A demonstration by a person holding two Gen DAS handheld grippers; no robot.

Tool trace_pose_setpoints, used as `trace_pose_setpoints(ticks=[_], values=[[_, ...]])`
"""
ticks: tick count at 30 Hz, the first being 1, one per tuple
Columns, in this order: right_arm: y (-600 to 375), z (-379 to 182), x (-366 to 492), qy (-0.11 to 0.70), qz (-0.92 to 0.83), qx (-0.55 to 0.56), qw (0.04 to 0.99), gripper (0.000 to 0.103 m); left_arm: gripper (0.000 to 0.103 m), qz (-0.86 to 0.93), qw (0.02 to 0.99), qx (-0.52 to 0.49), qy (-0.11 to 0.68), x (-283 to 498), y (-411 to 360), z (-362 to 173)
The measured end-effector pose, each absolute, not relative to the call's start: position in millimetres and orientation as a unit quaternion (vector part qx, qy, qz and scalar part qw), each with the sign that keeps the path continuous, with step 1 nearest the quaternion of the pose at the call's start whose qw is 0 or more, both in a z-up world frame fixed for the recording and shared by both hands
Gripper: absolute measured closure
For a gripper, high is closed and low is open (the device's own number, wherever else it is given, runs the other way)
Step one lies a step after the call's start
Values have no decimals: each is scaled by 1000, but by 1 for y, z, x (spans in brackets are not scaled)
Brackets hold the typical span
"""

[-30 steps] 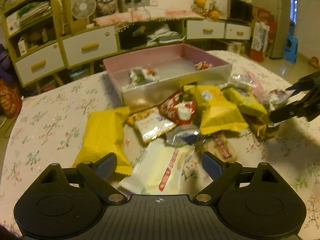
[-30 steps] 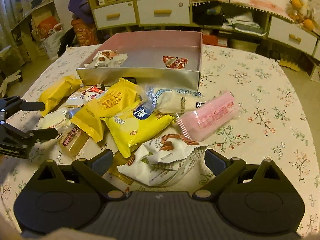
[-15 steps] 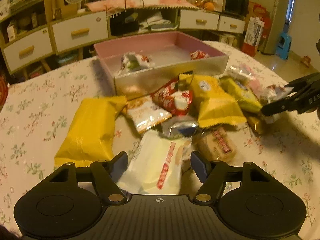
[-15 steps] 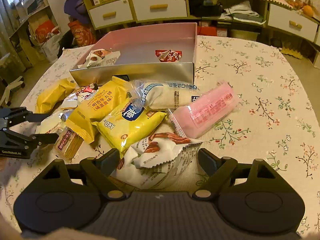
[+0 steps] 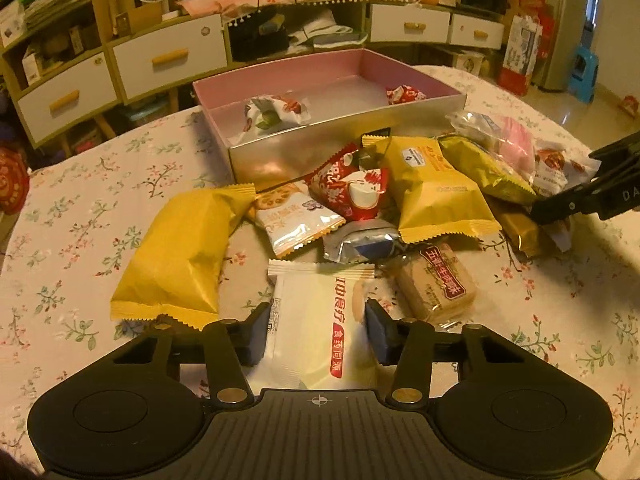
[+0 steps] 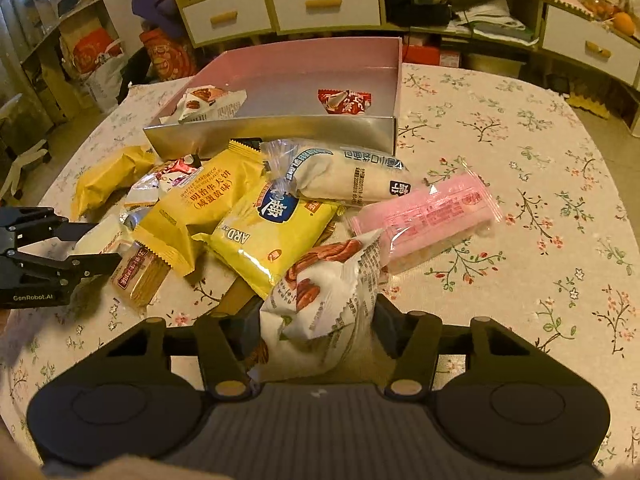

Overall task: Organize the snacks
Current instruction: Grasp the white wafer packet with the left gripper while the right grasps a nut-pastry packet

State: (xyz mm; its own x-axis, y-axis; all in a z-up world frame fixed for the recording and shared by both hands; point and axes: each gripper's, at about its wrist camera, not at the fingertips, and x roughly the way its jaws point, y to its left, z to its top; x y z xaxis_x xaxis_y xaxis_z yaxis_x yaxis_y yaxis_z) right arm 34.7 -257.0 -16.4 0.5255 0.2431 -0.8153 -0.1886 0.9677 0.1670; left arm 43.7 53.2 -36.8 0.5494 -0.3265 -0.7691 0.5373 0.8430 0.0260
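Observation:
A pile of wrapped snacks lies on the floral tablecloth in front of a pink box that holds two snacks. My left gripper has its pads against both sides of a white packet with red lettering. My right gripper is shut on a white pecan packet, whose sides are crumpled between the pads. Each gripper shows in the other's view: the right one at the right edge, the left one at the left edge.
The pile holds yellow packets, a red and white one, a pink wrapped bar, a biscuit pack and others. Cabinets with drawers stand behind the table.
Both grippers have moved forward and closed, the left onto the white packet with red lettering, the right onto the pecan packet, which now stands bunched up between the pads.

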Motion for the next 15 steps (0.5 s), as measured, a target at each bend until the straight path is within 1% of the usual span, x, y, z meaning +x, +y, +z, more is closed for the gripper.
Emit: trace_pose_setpoints(ticks=[7,15], values=[[-253,-11,35,472,114,13,874,54,58,-234,869,124,418,42,52,-33],[-257,0,34,465,111,25,878,54,58,-224,874,100,420,43,57,-24]])
